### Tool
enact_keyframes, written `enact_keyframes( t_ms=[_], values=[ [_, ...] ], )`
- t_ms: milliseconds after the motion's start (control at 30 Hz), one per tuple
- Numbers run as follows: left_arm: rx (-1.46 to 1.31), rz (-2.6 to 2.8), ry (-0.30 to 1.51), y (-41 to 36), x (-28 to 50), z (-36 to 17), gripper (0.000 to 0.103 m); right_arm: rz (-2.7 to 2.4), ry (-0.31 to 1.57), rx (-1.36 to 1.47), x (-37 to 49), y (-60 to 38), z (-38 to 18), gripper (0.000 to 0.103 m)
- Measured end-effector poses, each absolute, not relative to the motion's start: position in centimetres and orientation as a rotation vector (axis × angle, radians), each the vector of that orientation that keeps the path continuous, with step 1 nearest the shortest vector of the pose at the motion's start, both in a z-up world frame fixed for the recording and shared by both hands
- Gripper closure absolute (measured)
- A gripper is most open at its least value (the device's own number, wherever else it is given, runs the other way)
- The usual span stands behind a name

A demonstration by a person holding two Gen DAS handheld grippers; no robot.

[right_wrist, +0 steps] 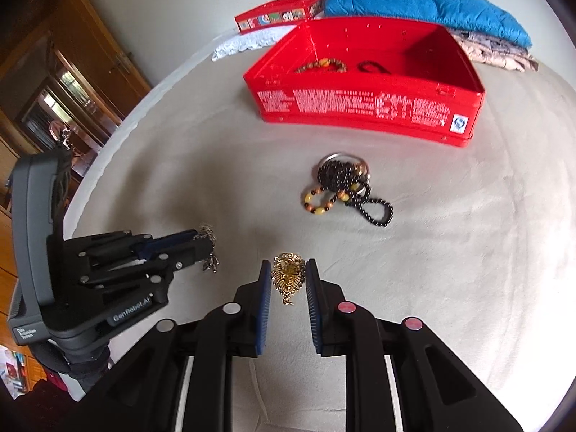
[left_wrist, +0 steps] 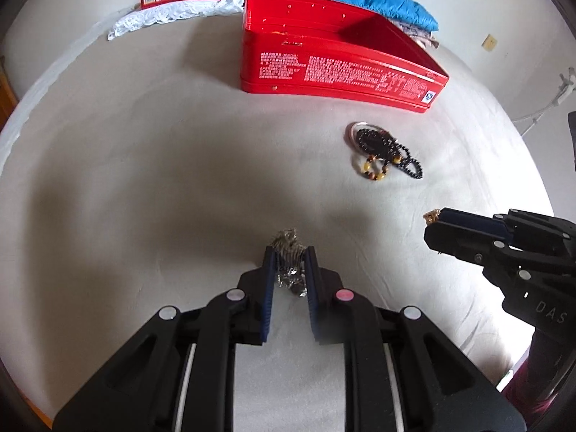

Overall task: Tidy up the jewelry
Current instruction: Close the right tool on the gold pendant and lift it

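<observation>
- The left gripper (left_wrist: pixel 291 252) is seen clenched on a bunch of silver chain (left_wrist: pixel 288 270), which is pinched between the blue pads and dangles below them above the bedsheet (left_wrist: pixel 144 180).
- The right gripper (right_wrist: pixel 288 264) is clamped on a gold chain piece (right_wrist: pixel 288 277), held the same way, just beside the left one.
- A pile of bead bracelets (right_wrist: pixel 345 187) is left on the sheet between the grippers and the box: black beads, amber-and-yellow beads, and a metal ring underneath.
- The open red tin box (right_wrist: pixel 360 108) is set beyond the pile; an amber bead bracelet (right_wrist: pixel 322 65) and a dark loop (right_wrist: pixel 372 68) are seen lying on its floor, well apart from its right end.
- A smaller red tin (right_wrist: pixel 280 14) is propped behind on white lace (right_wrist: pixel 248 43), beside a folded blue quilt (right_wrist: pixel 424 7).
</observation>
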State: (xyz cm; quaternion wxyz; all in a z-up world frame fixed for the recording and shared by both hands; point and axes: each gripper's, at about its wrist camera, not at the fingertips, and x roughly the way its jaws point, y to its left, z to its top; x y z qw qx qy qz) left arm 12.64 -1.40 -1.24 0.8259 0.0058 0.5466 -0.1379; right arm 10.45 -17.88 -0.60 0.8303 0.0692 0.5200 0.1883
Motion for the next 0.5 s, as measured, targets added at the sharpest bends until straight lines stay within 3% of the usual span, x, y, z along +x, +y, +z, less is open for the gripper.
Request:
enact_keyframes(
  t_ms=[33,100,300,400,433,467,500],
  values=[
    [0.019,-0.286,1.16,-1.4,12.6,-1.3,0.083,0.401,1.104,0.148,10.5,-17.9,-0.7,0.084],
    [0.024,-0.279,1.164,-1.4,12.6,-1.3,0.066,0.402,1.104,0.15,10.6,-18.1,-0.8,0.084],
    [0.055,-0.275,1.178,-2.0,12.4,-1.9,0.059,0.402,1.104,0.16,10.7,-18.4,-0.8,0.084],
    [0.087,-0.263,1.172,-2.5,12.3,-2.2,0.061,0.404,1.104,0.165,10.7,-18.5,-0.8,0.084],
    [0.095,-0.255,1.167,-2.5,12.2,-2.2,0.065,0.404,1.105,0.167,10.7,-18.5,-0.8,0.084],
    [0.1,-0.249,1.162,-2.6,12.2,-2.2,0.077,0.405,1.105,0.168,10.7,-18.6,-0.8,0.084],
    [0.096,-0.251,1.162,-2.5,12.2,-2.2,0.078,0.405,1.104,0.17,10.7,-18.7,-0.8,0.084]
  ],
)
